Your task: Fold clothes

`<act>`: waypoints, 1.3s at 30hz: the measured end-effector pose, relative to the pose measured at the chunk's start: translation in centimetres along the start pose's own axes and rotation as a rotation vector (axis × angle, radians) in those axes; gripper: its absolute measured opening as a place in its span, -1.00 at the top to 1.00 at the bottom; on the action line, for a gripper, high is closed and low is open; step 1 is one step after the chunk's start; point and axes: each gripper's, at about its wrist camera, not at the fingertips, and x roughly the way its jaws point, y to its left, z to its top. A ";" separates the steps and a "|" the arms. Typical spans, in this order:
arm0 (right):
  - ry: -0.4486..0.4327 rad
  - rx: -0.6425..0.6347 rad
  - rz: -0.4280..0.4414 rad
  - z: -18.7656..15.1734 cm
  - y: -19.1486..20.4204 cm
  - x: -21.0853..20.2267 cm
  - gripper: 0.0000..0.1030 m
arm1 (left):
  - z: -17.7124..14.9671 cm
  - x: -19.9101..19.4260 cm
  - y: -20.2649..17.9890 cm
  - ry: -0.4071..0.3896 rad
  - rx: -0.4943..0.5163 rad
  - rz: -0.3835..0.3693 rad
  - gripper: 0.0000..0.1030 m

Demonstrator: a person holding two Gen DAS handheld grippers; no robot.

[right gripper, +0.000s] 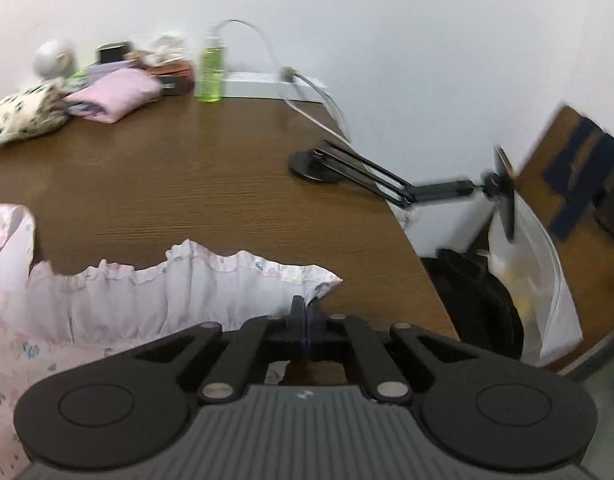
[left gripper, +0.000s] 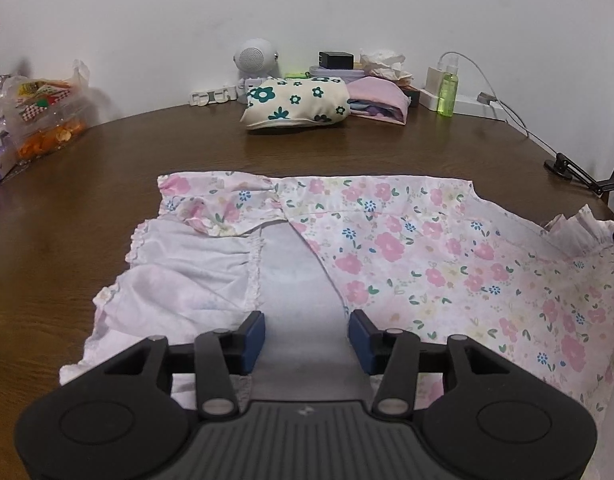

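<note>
I see the pink floral garment [left gripper: 387,240] spread flat on the brown tabletop [left gripper: 87,208], partly folded so its pale inner side faces up at one end. From the left wrist view, my left tongs [left gripper: 307,332] stand spread above the garment's near edge, blue pads [left gripper: 254,340] apart, plain pale cloth showing between them; I cannot tell whether the pads touch the fabric. From the right wrist view, which is somewhat blurred, my right tongs [right gripper: 305,316] are pressed together and pinching the ruffled hem corner [right gripper: 319,284] of the garment, with the hem standing up in a wavy ridge beside them. Beyond the garment, at the far edge of the tabletop against the wall, lie two folded items: a cream bundle with teal flowers [left gripper: 297,102] and, touching it, a folded pink piece [left gripper: 381,100]. Near those stands a green bottle [left gripper: 447,90]. Also beyond the garment, a black jointed stand [right gripper: 347,168] sits by the tabletop's edge. A bag of snacks [left gripper: 39,116] rests well apart from the garment.
</note>
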 end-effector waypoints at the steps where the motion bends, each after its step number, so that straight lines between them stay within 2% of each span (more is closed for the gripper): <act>1: -0.004 -0.002 0.000 -0.1 -0.1 -0.1 0.99 | 0.0 0.0 -0.1 -0.001 0.001 0.005 0.09; 2: -0.009 -0.016 0.004 -0.1 0.0 -0.3 0.97 | 0.0 0.0 -0.1 -0.001 0.001 0.008 0.09; 4: -0.016 -0.041 0.013 -0.3 0.0 -1.0 0.71 | 0.0 0.0 0.1 -0.001 0.000 0.005 0.09; 6: -0.050 -0.038 0.049 -0.4 -1.0 -3.4 -0.06 | 0.0 0.0 0.4 0.000 -0.007 -0.005 0.09; 7: -0.067 -0.040 0.077 -0.7 -1.6 -4.9 -0.17 | 0.0 0.0 0.5 0.000 -0.010 -0.007 0.09; 8: -0.066 -0.039 0.112 -1.2 -2.3 -6.1 -0.19 | 0.0 0.0 0.4 -0.003 -0.008 -0.007 0.09; 11: -0.010 -0.018 0.208 -3.3 -3.5 -8.0 -0.16 | -0.1 0.1 0.1 -0.010 -0.007 -0.004 0.06; 13: 0.016 -0.028 0.241 -5.0 -3.2 -8.3 0.00 | -0.1 0.2 0.0 -0.014 -0.007 -0.001 0.04; 15: 0.039 -0.045 0.230 -6.5 -2.6 -8.1 0.69 | 0.0 0.2 0.0 -0.014 -0.009 0.000 0.04; 20: 0.022 -0.064 0.049 -8.4 -2.7 -9.6 0.69 | -0.2 0.2 0.0 -0.021 -0.006 -0.002 0.03; 21: 0.004 -0.048 0.060 -8.4 -2.9 -10.3 0.69 | -0.2 0.2 0.0 -0.019 -0.006 -0.003 0.03; 24: -0.082 -0.048 0.165 -7.9 -2.8 -12.6 0.59 | -0.1 0.2 0.1 -0.014 -0.006 -0.006 0.02; 25: -0.108 -0.073 0.202 -7.5 -2.3 -13.2 0.52 | -0.1 0.2 0.1 -0.014 -0.007 -0.005 0.02; 27: -0.140 -0.155 0.299 -6.9 -0.9 -13.6 0.22 | -0.1 0.2 0.0 -0.015 -0.008 -0.005 0.02; 29: -0.120 -0.252 0.367 -6.9 0.8 -12.9 0.19 | -0.1 0.2 0.0 -0.017 -0.007 -0.005 0.02; 30: -0.106 -0.299 0.365 -7.1 1.6 -12.3 0.29 | -0.2 0.2 0.0 -0.018 -0.007 -0.005 0.02; 31: -0.094 -0.343 0.339 -7.4 2.3 -11.6 0.49 | -0.2 0.2 0.0 -0.018 -0.006 -0.006 0.01; 32: -0.082 -0.387 0.314 -7.7 3.0 -11.0 0.93 | -0.2 0.2 0.1 -0.018 -0.005 -0.008 0.01; 39: -0.050 -0.502 0.218 -10.1 3.0 -12.7 0.95 | -0.2 0.2 0.1 -0.023 -0.001 -0.014 0.00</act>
